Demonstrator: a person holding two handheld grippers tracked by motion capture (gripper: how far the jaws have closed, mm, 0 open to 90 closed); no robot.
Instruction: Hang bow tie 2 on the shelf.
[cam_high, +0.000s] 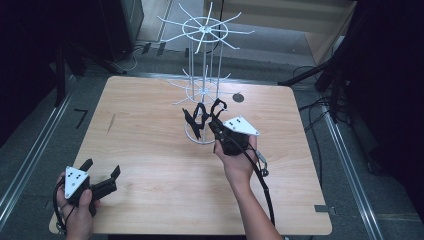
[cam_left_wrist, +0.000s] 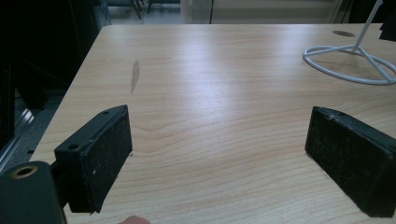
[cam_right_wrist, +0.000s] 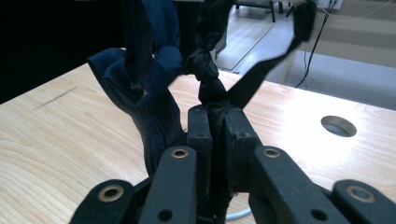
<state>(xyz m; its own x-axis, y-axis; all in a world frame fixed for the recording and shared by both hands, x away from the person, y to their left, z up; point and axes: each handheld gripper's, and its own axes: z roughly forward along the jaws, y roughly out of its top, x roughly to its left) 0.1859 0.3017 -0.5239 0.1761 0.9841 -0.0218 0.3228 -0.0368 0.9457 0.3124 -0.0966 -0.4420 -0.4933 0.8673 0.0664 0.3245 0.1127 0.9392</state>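
Right gripper (cam_high: 216, 116) is sitting over the middle of the table (cam_high: 150, 150), right up against the lower part of the white wire rack (cam_high: 204, 75), and its jaws are clamping down on a dark strap (cam_right_wrist: 212, 88). In the right gripper view the two pads are squeezing nearly together with the knotted bit of that strap pinched between them, so the grip is narrow and it's definitely holding fabric. Above the knot the strap is splitting into loops and bands, with a wider dark blue fold hanging to the left of the jaws. From the high view the strap (cam_high: 200, 117) is dangling by the rack's lower tier, just above the round base ring, and the hand (cam_high: 235, 160) is holding the gripper tilted up toward it.

Left gripper (cam_high: 102, 175) is hanging out at the near left corner of the table, well apart from the rack. Its jaws are standing wide with nothing between them, just bare wood showing in the left gripper view, with the rack's base ring (cam_left_wrist: 348, 65) sitting far off at the upper right.

A round hole (cam_high: 238, 97) is showing in the tabletop just right of the rack.
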